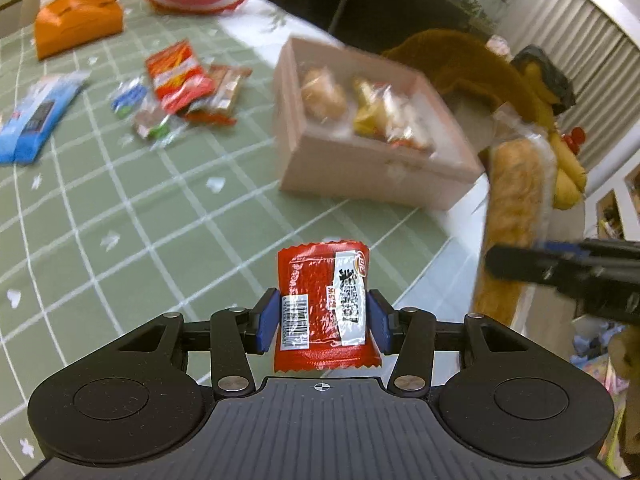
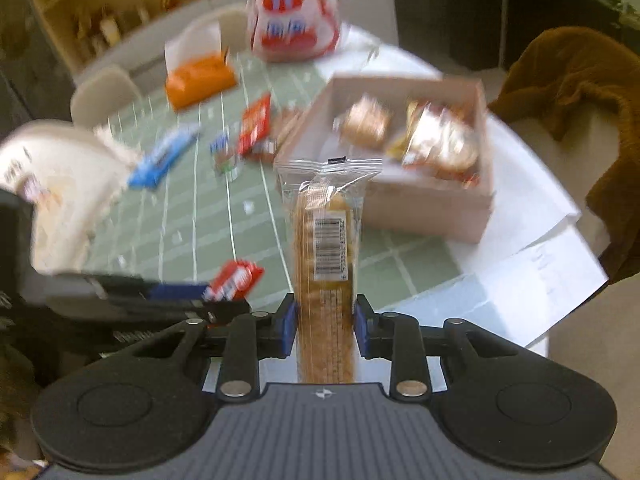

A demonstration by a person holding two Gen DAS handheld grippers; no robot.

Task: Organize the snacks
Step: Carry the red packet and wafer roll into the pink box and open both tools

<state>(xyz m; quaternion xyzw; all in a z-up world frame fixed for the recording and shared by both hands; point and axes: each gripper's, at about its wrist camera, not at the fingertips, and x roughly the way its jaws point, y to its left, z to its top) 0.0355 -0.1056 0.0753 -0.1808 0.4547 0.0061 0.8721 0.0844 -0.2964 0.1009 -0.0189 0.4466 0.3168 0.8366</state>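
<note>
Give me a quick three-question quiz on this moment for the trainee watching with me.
1. True or false: the left gripper is empty.
2. What does the right gripper hold? A) blue packet B) long clear-wrapped cracker pack C) orange pouch
3. Fill in: the pink box on the green checked tablecloth already contains ____.

Key
1. False: it is shut on a red snack packet.
2. B
3. Several wrapped snacks

Home dining room: checked green tablecloth (image 1: 120,208), chairs (image 2: 106,92), curtains (image 1: 580,40), shelving (image 2: 100,12).
</note>
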